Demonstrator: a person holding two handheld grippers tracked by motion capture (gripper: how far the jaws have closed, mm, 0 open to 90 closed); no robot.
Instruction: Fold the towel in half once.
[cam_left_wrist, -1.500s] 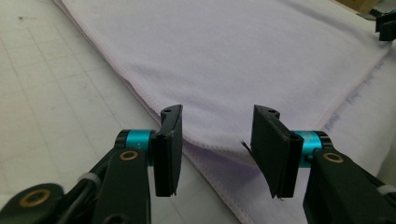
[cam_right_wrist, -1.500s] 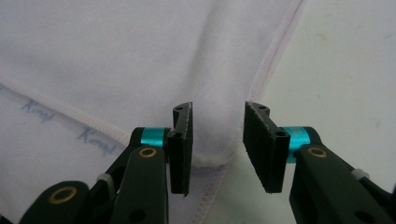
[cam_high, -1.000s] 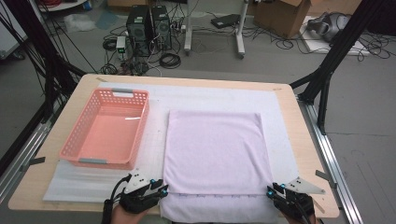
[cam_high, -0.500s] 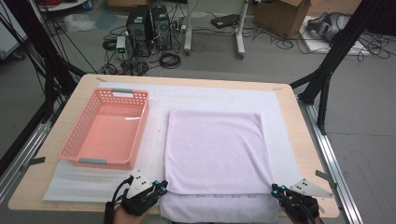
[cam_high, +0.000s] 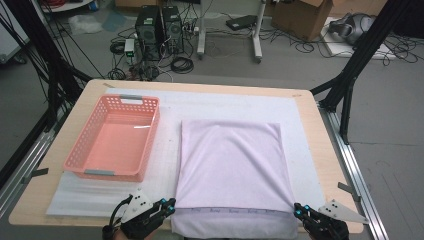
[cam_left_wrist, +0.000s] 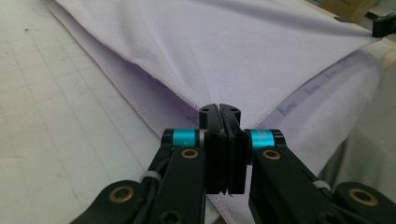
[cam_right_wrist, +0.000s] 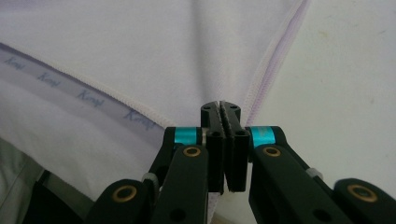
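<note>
Wooden counter (cam_high: 60, 150) with white mat | folded pale lilac cloth (cam_high: 232, 165) beside pink plastic basket (cam_high: 112, 137) | near corners clamped by left tongs (cam_left_wrist: 219, 111) and right tongs (cam_right_wrist: 220, 108), likely for folding

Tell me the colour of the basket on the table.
Salmon pink basket, clearest in the high view.

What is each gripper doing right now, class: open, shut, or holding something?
Left gripper: shut on the towel's near left corner.
Right gripper: shut on its near right corner.
</note>
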